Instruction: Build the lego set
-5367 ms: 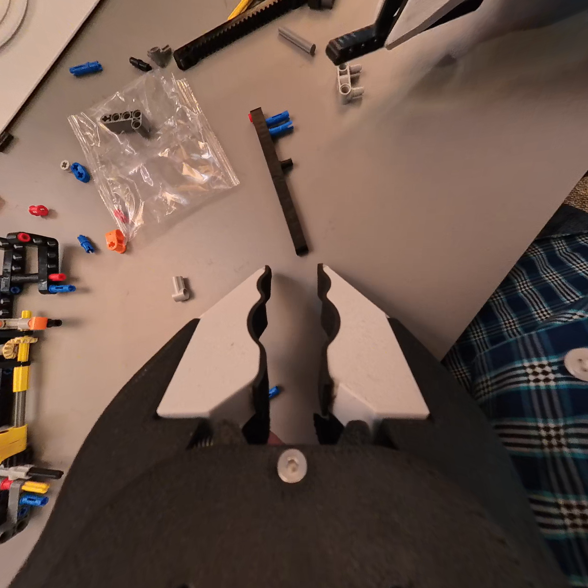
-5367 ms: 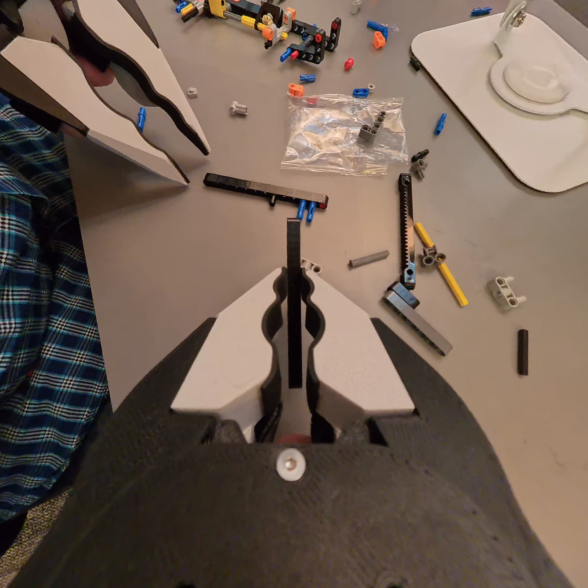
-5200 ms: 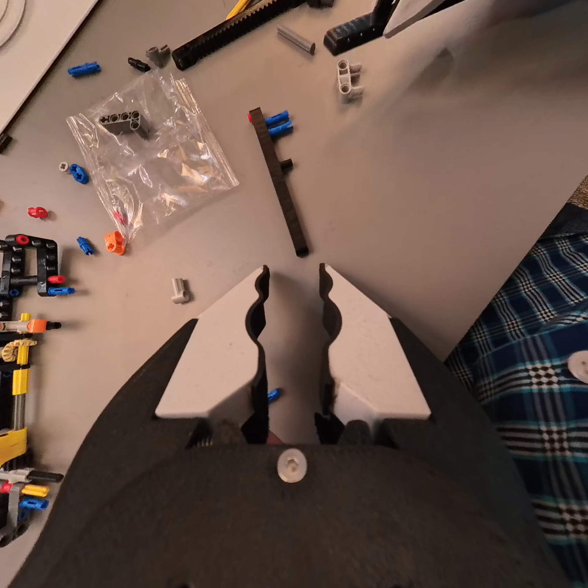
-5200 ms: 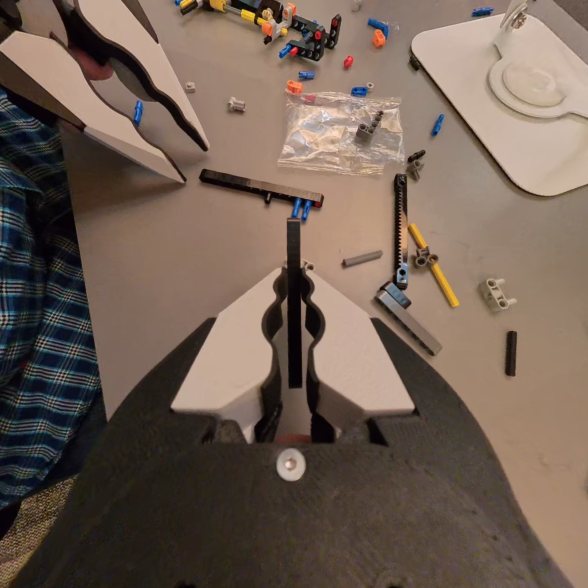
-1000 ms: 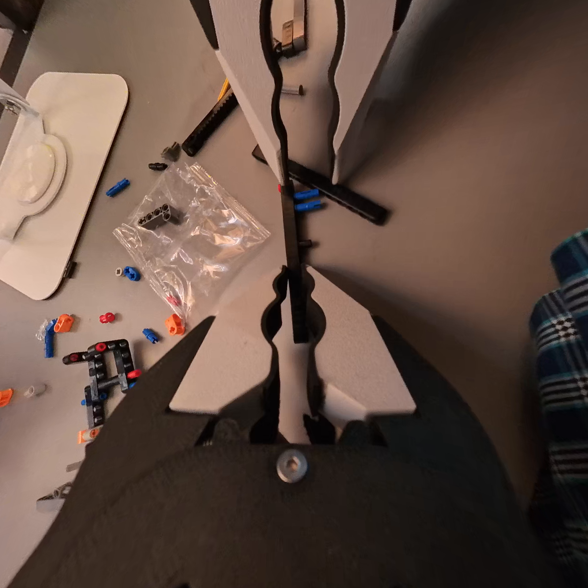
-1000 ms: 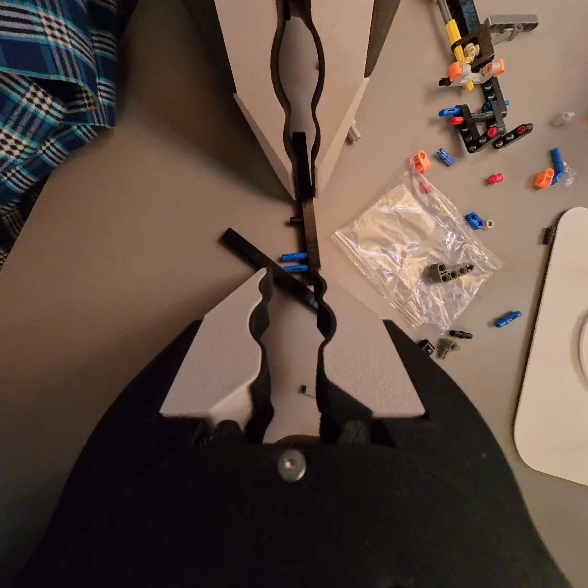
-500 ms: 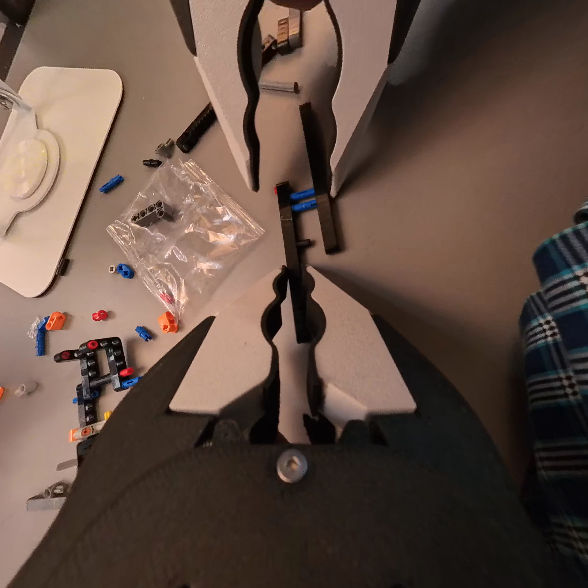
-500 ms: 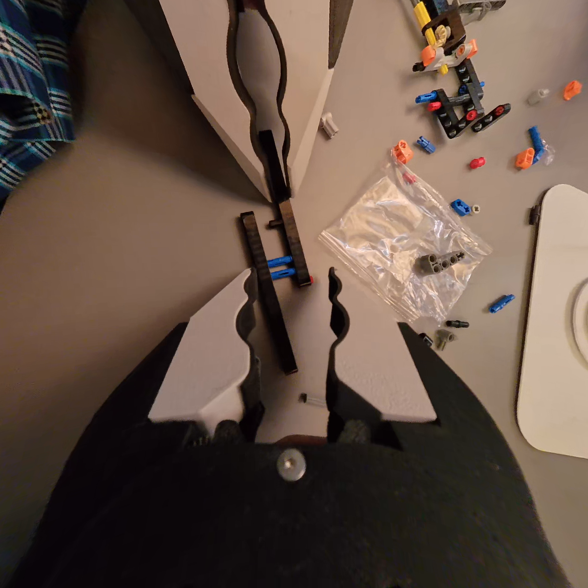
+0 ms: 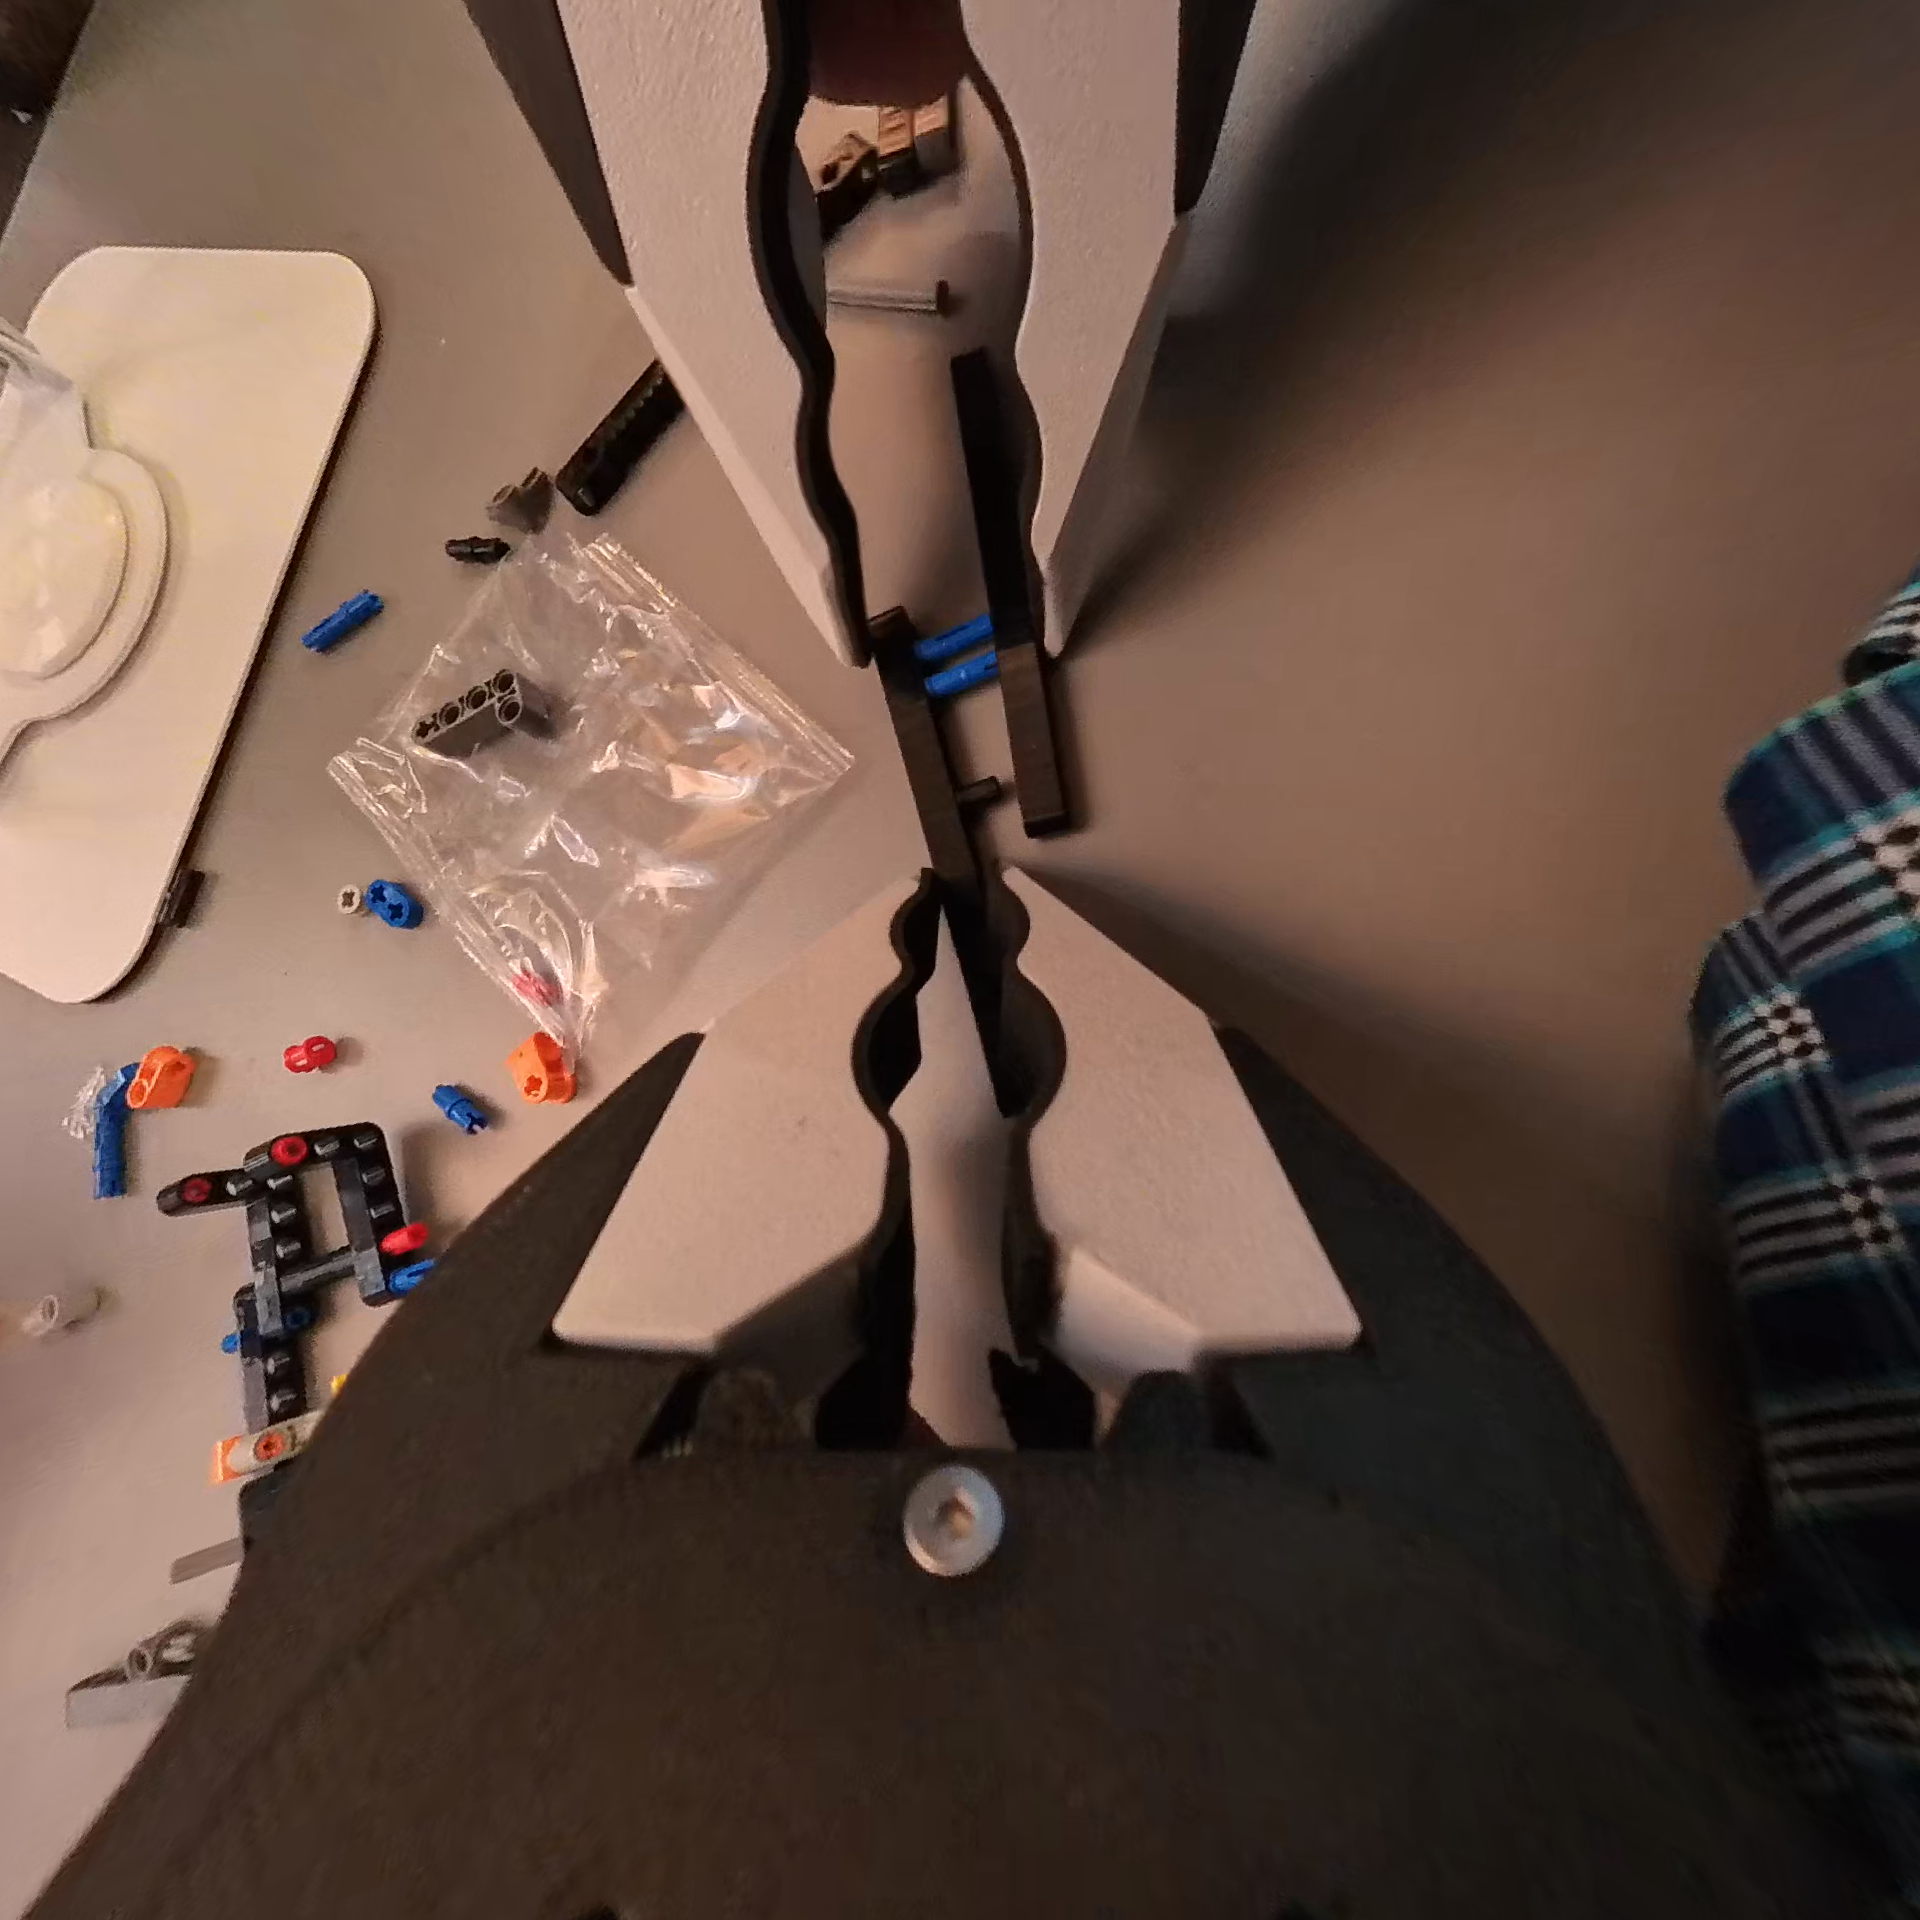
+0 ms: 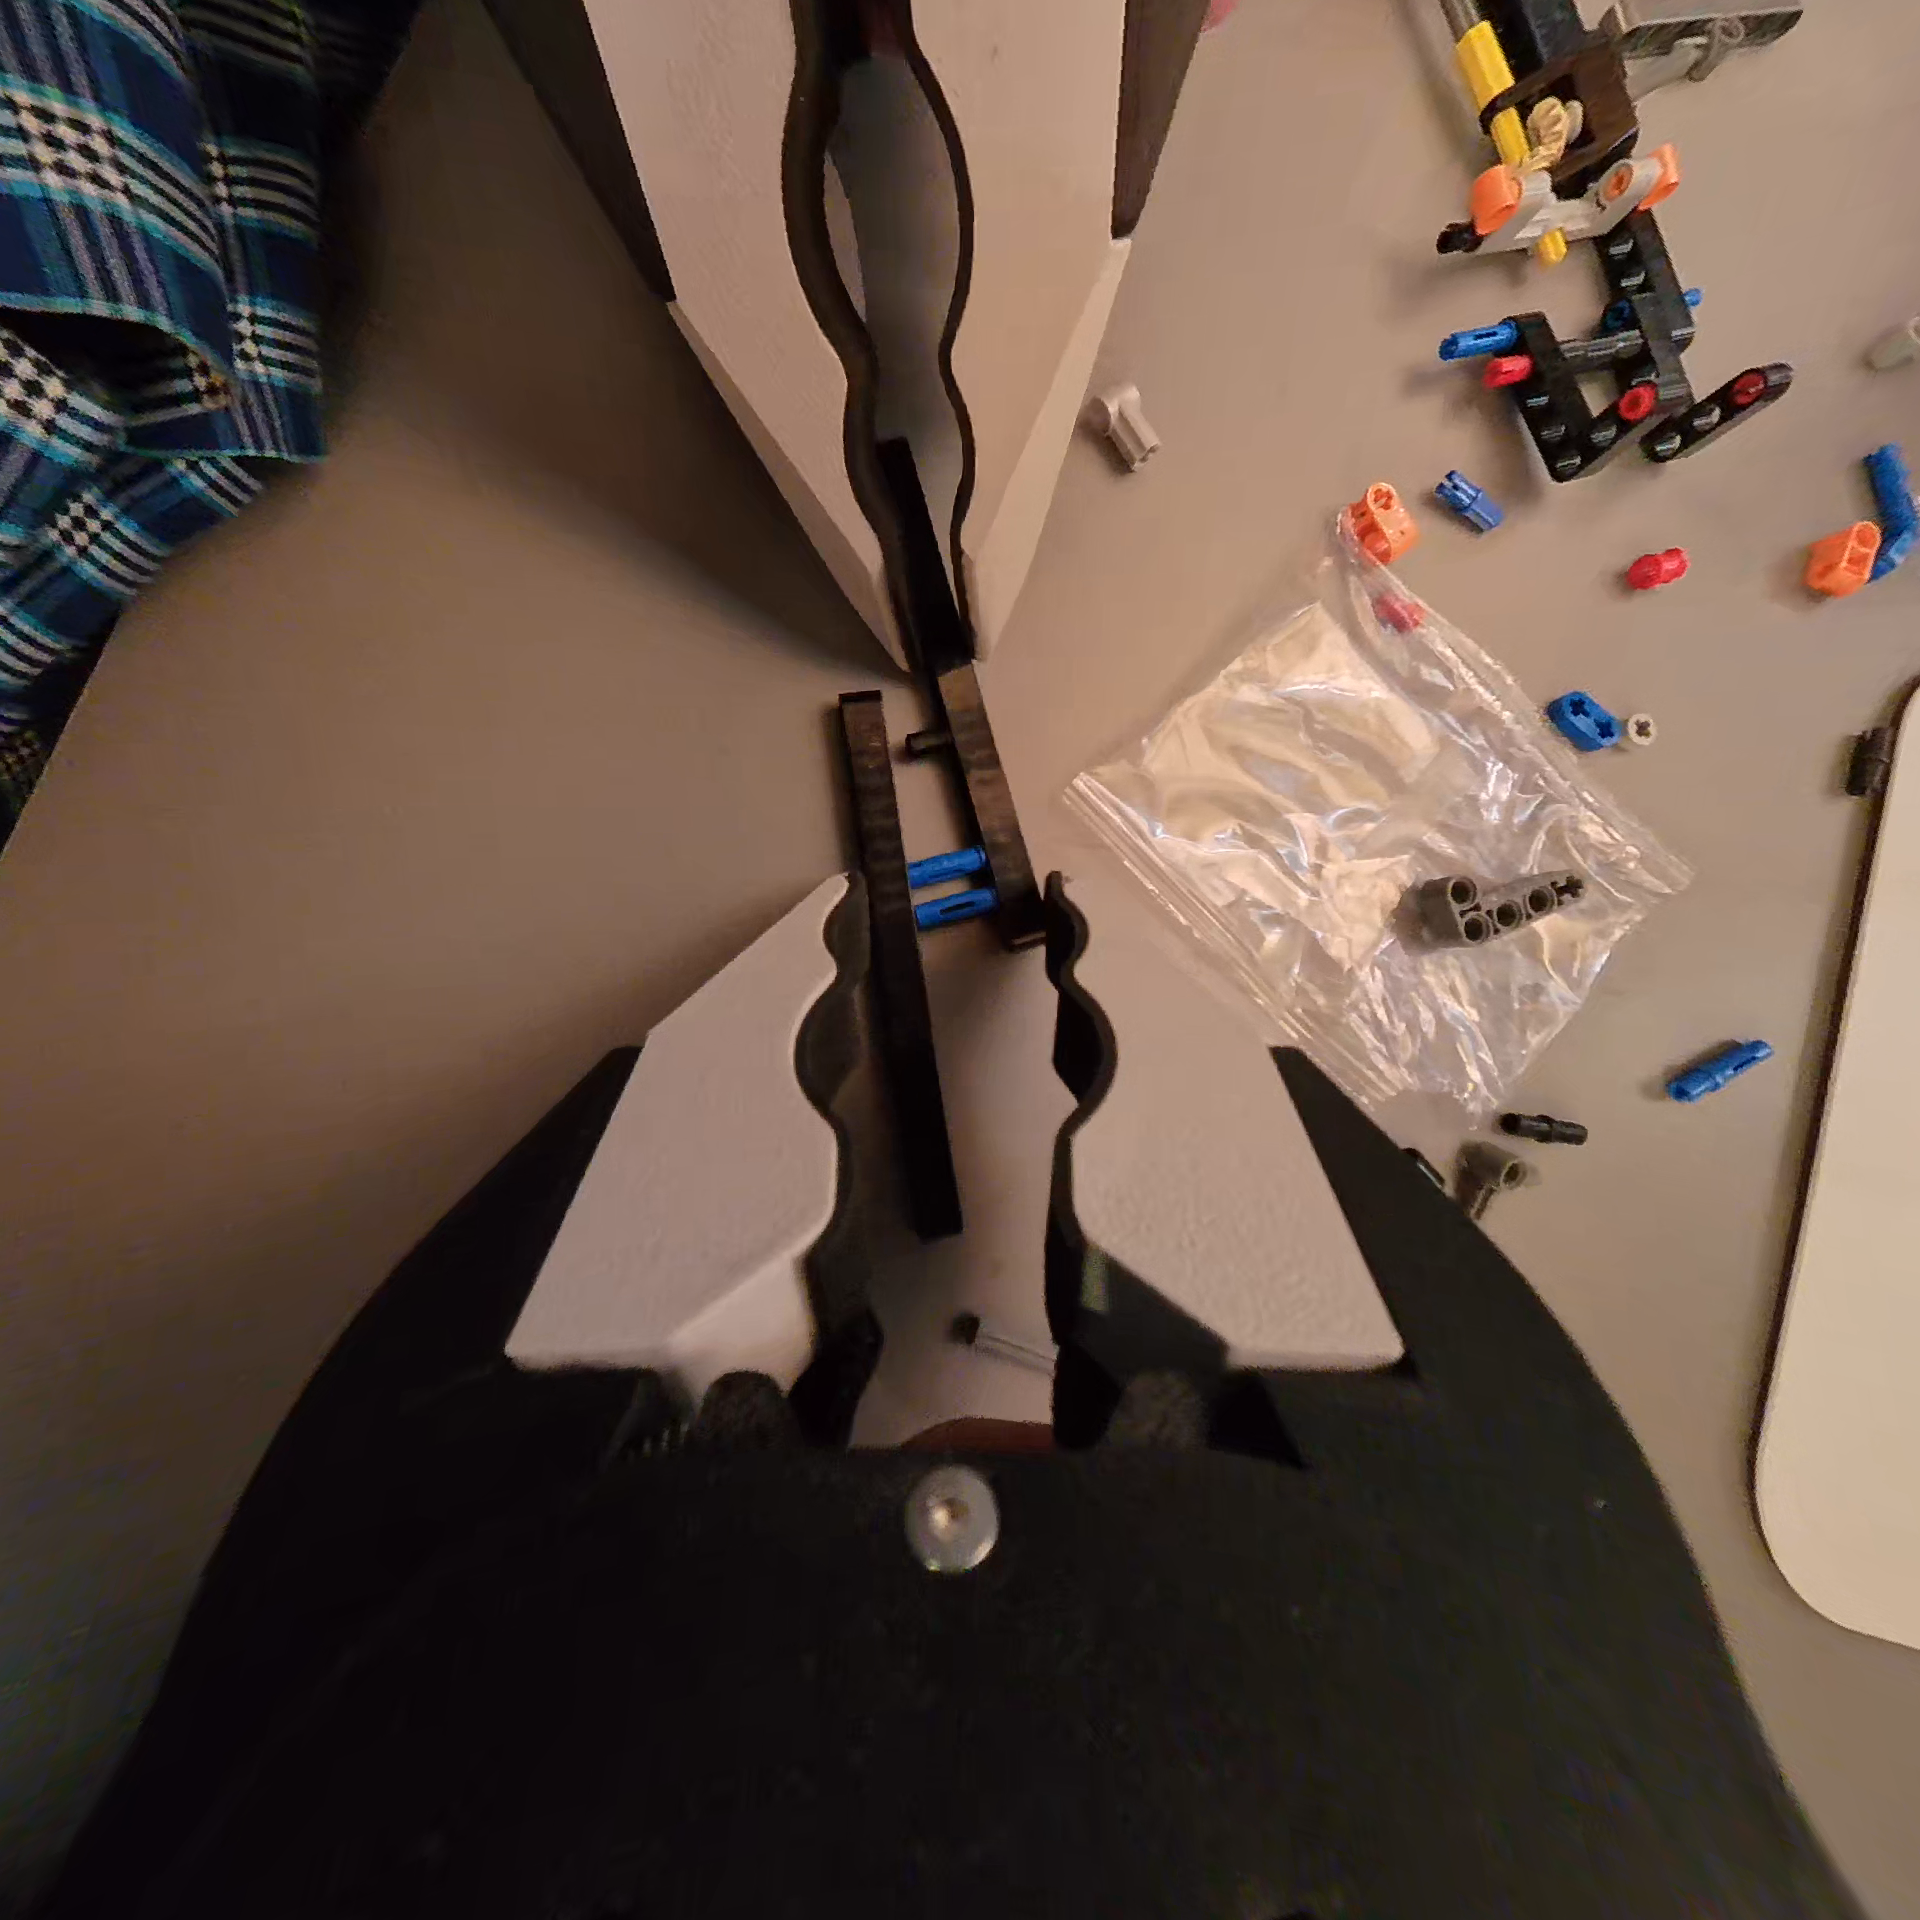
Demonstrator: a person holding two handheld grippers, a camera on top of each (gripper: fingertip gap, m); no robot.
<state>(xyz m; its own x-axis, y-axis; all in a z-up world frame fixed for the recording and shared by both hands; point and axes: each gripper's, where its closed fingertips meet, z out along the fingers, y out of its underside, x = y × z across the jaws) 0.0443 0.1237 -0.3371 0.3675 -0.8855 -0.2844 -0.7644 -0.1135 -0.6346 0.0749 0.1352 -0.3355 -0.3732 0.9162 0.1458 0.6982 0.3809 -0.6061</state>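
My left gripper point(image 9: 966, 888) is shut on one end of a long black beam point(image 9: 930, 748) that carries two blue pins point(image 9: 951, 660) and a short black pin on its side. A second, plain black beam point(image 9: 1029, 727) lies beside it, roughly parallel, at the pin tips. My right gripper point(image 10: 951, 883) faces the left one and is open. Its fingers stand outside both beams: the left finger is against the plain beam point(image 10: 912, 1039), the right fingertip is at the end of the pinned beam point(image 10: 977, 790). The blue pins point(image 10: 940, 862) bridge the gap between the beams.
A clear bag point(image 9: 582, 748) holding a grey brick point(image 9: 478, 717) lies left of the beams. A part-built black assembly point(image 9: 312, 1216), loose blue, red and orange pieces and a white board point(image 9: 208, 520) lie farther left. A black toothed rack point(image 9: 618, 436) lies beyond. A person's plaid shirt point(image 9: 1818, 1143) is at the table edge. Left tips to right tips: about 4 cm. Left tips and right tips are each some 15 cm from the part-built black assembly point(image 9: 312, 1216).
My left gripper took hold of the pinned beam. My right gripper let go of the plain beam, which swung parallel beside the pins. The right fingers have narrowed around both beams.
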